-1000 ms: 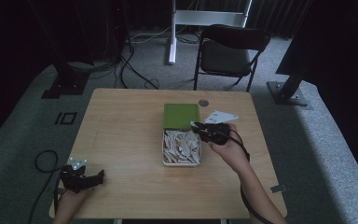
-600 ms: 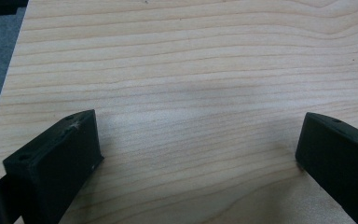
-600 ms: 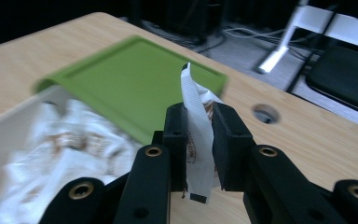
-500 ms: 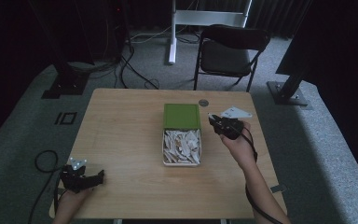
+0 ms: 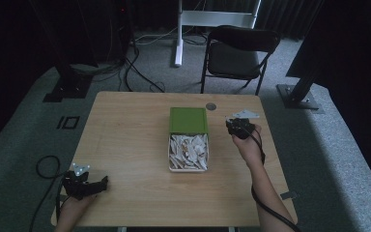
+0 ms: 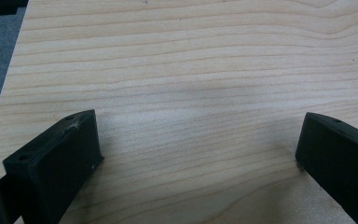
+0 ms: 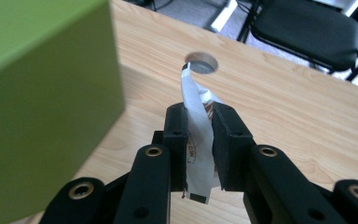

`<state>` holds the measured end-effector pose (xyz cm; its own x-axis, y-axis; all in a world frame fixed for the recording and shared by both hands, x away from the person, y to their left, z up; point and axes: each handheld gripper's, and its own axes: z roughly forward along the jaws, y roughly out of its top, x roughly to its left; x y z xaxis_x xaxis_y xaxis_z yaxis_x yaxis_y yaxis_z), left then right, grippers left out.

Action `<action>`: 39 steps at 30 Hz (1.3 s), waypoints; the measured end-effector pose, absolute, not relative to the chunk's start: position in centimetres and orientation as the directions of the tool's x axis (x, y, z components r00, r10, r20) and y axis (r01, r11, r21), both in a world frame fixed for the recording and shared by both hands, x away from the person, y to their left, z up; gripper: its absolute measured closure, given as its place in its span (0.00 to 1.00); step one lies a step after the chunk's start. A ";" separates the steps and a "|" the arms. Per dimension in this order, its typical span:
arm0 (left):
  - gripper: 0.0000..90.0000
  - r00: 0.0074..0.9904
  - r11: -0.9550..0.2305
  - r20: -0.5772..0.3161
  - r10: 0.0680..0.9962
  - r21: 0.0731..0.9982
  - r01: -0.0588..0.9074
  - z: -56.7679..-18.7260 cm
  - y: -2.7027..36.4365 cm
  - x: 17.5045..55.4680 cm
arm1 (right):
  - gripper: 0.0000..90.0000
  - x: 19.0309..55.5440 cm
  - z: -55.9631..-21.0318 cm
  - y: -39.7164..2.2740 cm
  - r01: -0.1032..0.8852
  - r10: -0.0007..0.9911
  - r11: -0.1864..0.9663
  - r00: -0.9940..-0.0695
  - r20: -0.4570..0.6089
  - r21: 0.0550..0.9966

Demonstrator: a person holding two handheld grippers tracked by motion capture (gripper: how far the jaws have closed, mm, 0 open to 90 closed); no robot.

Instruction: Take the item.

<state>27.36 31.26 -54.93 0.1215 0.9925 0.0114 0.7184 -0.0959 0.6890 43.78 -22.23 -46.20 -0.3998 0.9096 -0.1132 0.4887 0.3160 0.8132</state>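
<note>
White printed packet (image 7: 196,140) upright in the claw (image 7: 199,133) (beside green lid (image 7: 42,93))

On the wooden desk (image 5: 125,140) sits an open box (image 5: 188,151) of white packets, its green lid (image 5: 188,120) raised behind. The right gripper (image 5: 239,126) hovers just right of the lid. The left gripper (image 5: 84,182) rests at the near left corner, well apart.
</note>
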 end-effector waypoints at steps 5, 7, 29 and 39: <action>0.01 0.121 -0.095 0.011 0.993 0.690 0.718 -54.9 31.3 27.4 | 0.85 45.4 -47.6 -22.3 0.520 0.920 0.314 -0.373 -0.120 0.794; 0.01 0.121 -0.096 0.012 0.993 0.689 0.718 -54.9 31.3 27.4 | 0.85 46.1 -48.2 -22.3 0.538 0.923 0.313 -0.366 -0.118 0.783; 0.01 0.121 -0.094 0.010 0.993 0.690 0.718 -54.9 31.2 27.4 | 0.84 49.7 -53.0 -22.0 0.652 0.947 0.284 -0.308 -0.097 0.703; 0.01 0.121 -0.096 0.011 0.993 0.689 0.718 -54.9 31.3 27.4 | 0.60 48.9 -52.3 -21.9 0.644 0.947 0.255 -0.318 -0.050 0.722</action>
